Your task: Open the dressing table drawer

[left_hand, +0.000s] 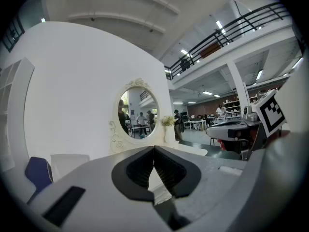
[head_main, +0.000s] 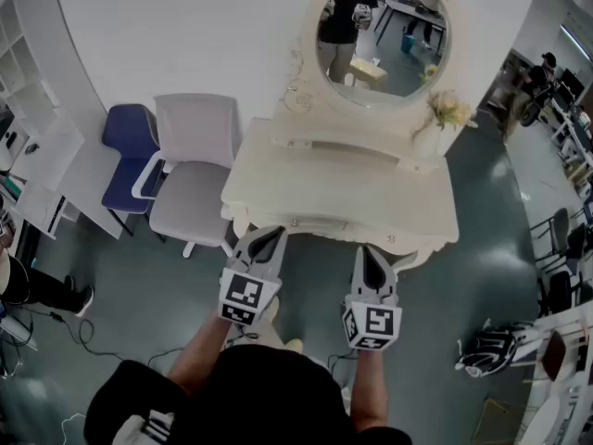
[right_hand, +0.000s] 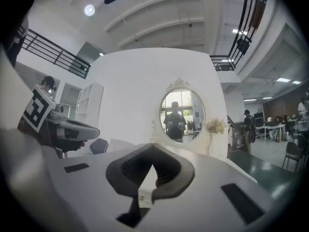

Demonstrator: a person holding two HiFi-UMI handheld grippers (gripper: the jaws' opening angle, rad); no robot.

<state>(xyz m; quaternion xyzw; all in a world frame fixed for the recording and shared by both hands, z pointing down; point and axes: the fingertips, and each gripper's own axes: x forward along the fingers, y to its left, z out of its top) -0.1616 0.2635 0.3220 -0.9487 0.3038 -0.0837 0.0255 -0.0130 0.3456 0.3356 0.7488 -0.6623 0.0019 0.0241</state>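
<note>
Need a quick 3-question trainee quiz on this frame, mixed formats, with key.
1. True or false: in the head view, the flower vase stands at the left end of the dressing table.
2. Which chair is closer to the dressing table? A: the blue chair. B: the white chair. C: both equally close.
3. Short answer: what is between the jaws of the left hand-held gripper?

Key:
1. False. It stands at the right end, beside the mirror.
2. B.
3. Nothing. The jaws are together and empty, short of the table's front edge.
</note>
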